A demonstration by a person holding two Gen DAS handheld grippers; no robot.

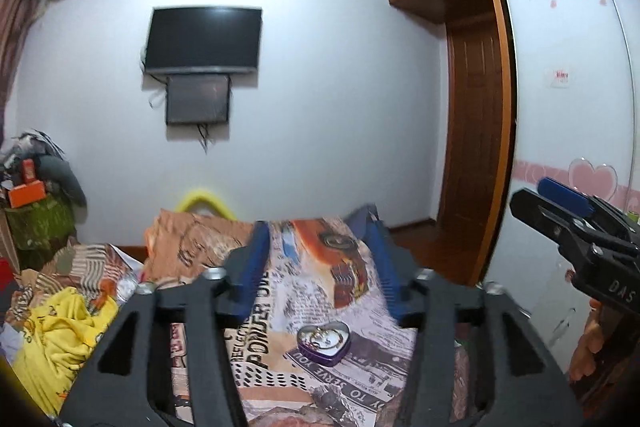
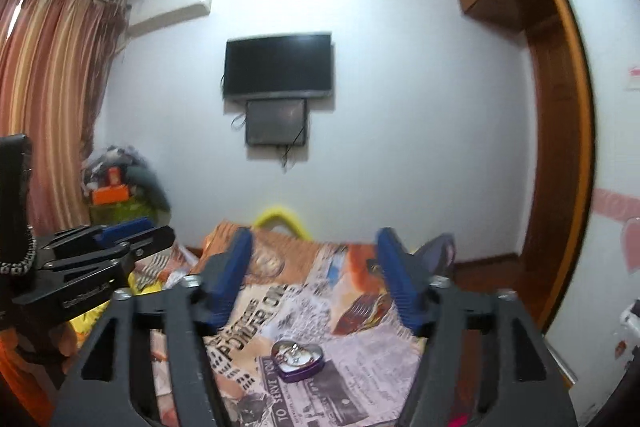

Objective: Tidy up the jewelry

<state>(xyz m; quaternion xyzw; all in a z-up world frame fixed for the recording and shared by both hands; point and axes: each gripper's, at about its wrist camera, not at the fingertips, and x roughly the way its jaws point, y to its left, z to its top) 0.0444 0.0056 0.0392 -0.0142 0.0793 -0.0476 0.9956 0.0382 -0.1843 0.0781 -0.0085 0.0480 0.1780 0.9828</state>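
A small purple heart-shaped tin [image 1: 324, 342] lies open on the printed bedspread, with jewelry [image 1: 322, 337] inside it; it also shows in the right wrist view [image 2: 297, 358]. My left gripper [image 1: 318, 227] is open and empty, held above and behind the tin. My right gripper [image 2: 314, 235] is open and empty, also above the tin. The right gripper shows at the right edge of the left wrist view [image 1: 568, 211]. The left gripper shows at the left of the right wrist view [image 2: 120, 239].
The bed [image 1: 280, 287] has a newspaper-print cover. Yellow cloth [image 1: 60, 339] and clutter lie to the left. A TV [image 1: 204, 41] hangs on the far wall. A wooden door [image 1: 472, 131] and a white wardrobe [image 1: 568, 87] stand to the right.
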